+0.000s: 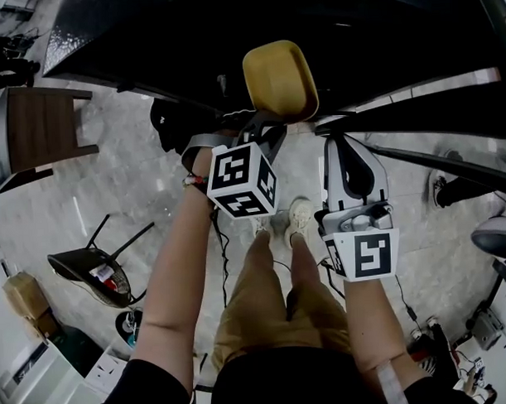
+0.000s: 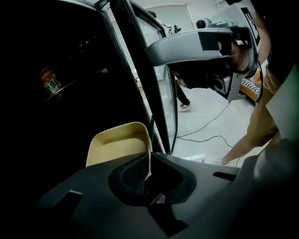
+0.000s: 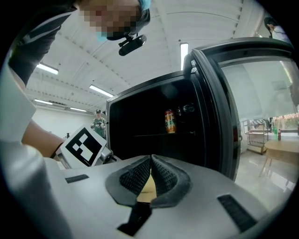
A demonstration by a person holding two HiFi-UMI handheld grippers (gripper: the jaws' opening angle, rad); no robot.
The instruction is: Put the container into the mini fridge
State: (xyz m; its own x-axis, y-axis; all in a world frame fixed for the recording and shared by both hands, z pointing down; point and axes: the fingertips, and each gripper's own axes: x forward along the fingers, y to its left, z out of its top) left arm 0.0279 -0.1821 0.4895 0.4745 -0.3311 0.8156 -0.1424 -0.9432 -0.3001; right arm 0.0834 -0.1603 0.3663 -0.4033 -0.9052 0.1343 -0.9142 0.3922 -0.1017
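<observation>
Presently your left claw (image 2: pixel 148 173), clenched on the yellow container (image 2: pixel 117 145), holds it before the open mini fridge (image 3: pixel 154 123), your right claw (image 3: pixel 151 159) clenched idle; next, slide it inside.

You won't find a single word or number here that can be read. The can (image 3: pixel 170 121) on the shelf (image 3: pixel 163 134) inside the fridge (image 3: pixel 140 116) has a coloured label, its print too small to make out. The marker cubes (image 1: pixel 242 179) outside the fridge show only black-and-white squares.
</observation>
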